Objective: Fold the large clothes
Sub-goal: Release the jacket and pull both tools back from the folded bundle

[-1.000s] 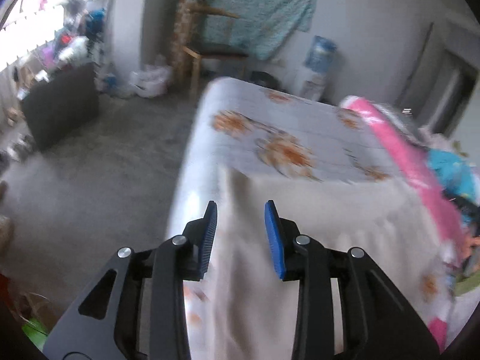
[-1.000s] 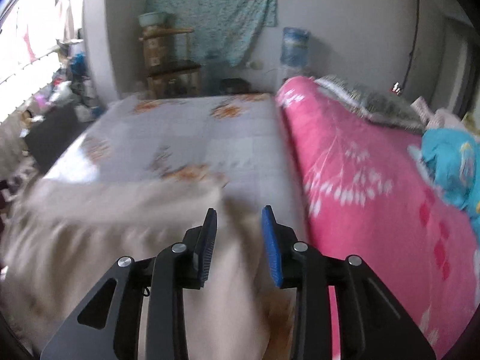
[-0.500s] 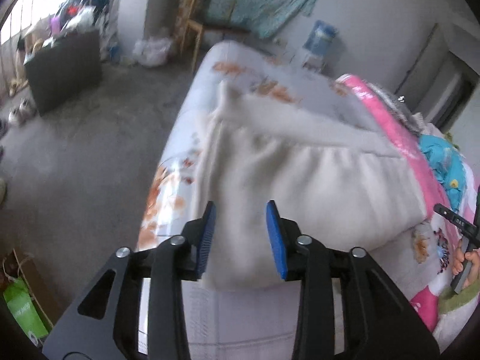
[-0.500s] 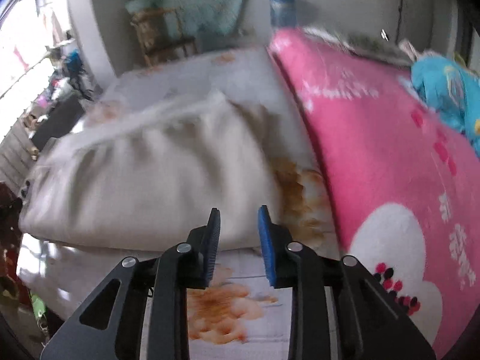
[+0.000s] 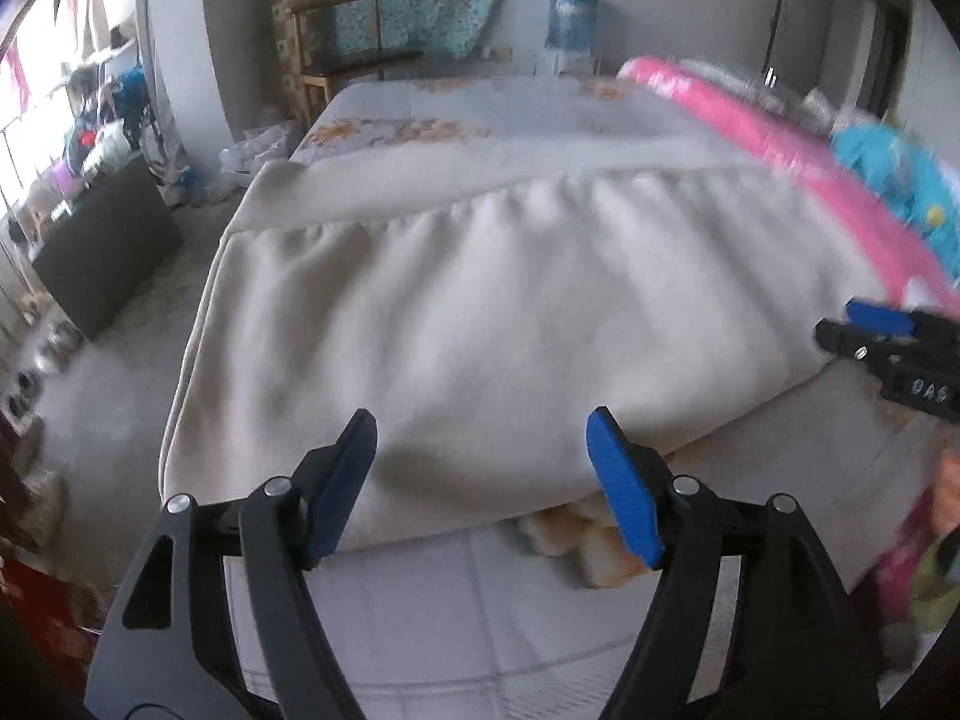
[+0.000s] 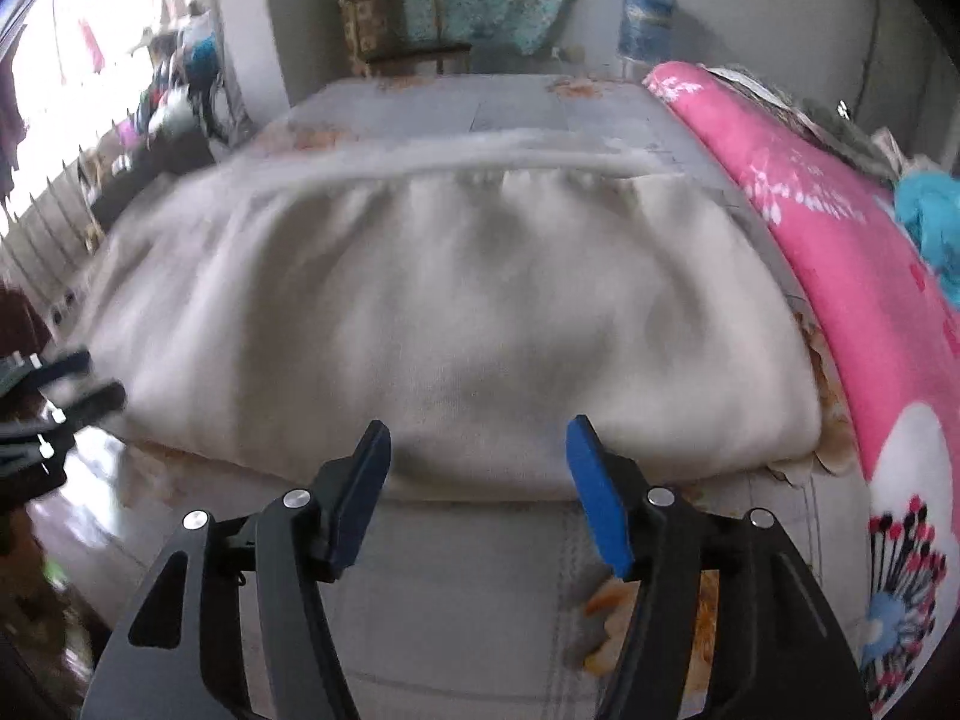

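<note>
A: Where does the left wrist camera look?
B: Close over the bed's [image 5: 420, 612] near edge, facing the far wall.
A: And the right?
B: Same direction; both share the folded cream garment [image 5: 510, 312] [image 6: 456, 312].

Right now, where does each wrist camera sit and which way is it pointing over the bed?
Left wrist: on the left gripper, jaws open, at the bed's near edge looking across the folded cream garment toward the far wall; the right gripper pokes in at the right edge.
Right wrist: on the right gripper, jaws open, looking the same way, nearer the pink blanket; the left gripper shows blurred at the left edge.
Shared: garment, floral bedsheet, pink blanket, blue water bottle.
</note>
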Tool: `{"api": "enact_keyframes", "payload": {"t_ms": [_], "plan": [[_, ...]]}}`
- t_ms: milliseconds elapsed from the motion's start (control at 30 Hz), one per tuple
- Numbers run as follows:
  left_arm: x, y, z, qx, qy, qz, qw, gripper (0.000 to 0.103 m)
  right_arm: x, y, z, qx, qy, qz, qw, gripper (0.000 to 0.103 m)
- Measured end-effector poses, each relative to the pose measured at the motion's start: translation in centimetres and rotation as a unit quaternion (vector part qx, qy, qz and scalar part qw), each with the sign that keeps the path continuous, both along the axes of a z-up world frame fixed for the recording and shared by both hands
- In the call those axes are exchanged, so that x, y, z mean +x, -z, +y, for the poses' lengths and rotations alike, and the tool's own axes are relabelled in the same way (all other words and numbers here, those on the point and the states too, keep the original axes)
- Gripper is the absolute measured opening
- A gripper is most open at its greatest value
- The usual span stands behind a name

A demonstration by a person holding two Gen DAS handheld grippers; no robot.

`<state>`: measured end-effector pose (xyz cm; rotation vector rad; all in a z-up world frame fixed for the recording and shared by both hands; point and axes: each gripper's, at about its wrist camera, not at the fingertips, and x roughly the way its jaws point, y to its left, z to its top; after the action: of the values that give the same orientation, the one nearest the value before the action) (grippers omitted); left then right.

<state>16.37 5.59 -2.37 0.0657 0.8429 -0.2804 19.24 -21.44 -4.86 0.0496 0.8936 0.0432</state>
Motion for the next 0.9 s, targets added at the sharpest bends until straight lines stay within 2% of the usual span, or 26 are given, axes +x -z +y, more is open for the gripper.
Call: {"api": "enact_keyframes", "payload": {"t_ms": [67, 100, 167, 233, 300, 467, 567, 767, 900], "plan": [[-0.6, -0.3, -0.3, -0.010, 0.004, -0.010, 0.9999, 0.078, -0.8, -0.7, 0.0, 0.000, -0.006, -0.022, 1.000, 0.061], [-0.6, 0.0, -0.7, -0.003, 0.007, -0.010, 0.9999, 0.081, -0.8, -0.5, 0.2, -0.008, -0.007, -0.023, 1.000, 0.066], [-0.2, 1.6, -1.7, 0.032, 0.007, 0.009, 0.9994, 0.084, -0.4, 1.2, 0.4, -0.025, -0.009, 0.001, 1.000, 0.069], [-0.5, 2.0, -1.9, 0.041, 0.001, -0.008, 0.9991, 0.087, -0.2, 1.9, -0.3, -0.007, -0.011, -0.001, 1.000, 0.070], [-0.5, 1.8, -1.7, 0.036, -0.003, -0.001, 0.9993, 0.088, -0.4, 1.4, -0.6, -0.001, -0.009, 0.003, 1.000, 0.070], [-0.1, 1.8, -1.2, 0.035, -0.016, 0.009, 0.9992, 0.095, -1.1, -0.1, -2.5, -0.008, 0.028, -0.030, 0.999, 0.072], [0.4, 1.9, -0.9, 0.021, -0.023, 0.015, 0.9994, 0.095, 0.0, 1.8, -3.9, 0.004, 0.047, 0.010, 0.999, 0.075], [0.6, 1.9, -0.8, 0.015, -0.022, 0.024, 0.9993, 0.095, -1.2, 1.1, -4.3, 0.021, 0.045, -0.003, 0.999, 0.075], [0.5, 1.9, -0.9, 0.017, -0.027, 0.025, 0.9992, 0.095, -3.0, -0.2, -3.5, 0.019, 0.045, -0.026, 0.998, 0.084]]}}
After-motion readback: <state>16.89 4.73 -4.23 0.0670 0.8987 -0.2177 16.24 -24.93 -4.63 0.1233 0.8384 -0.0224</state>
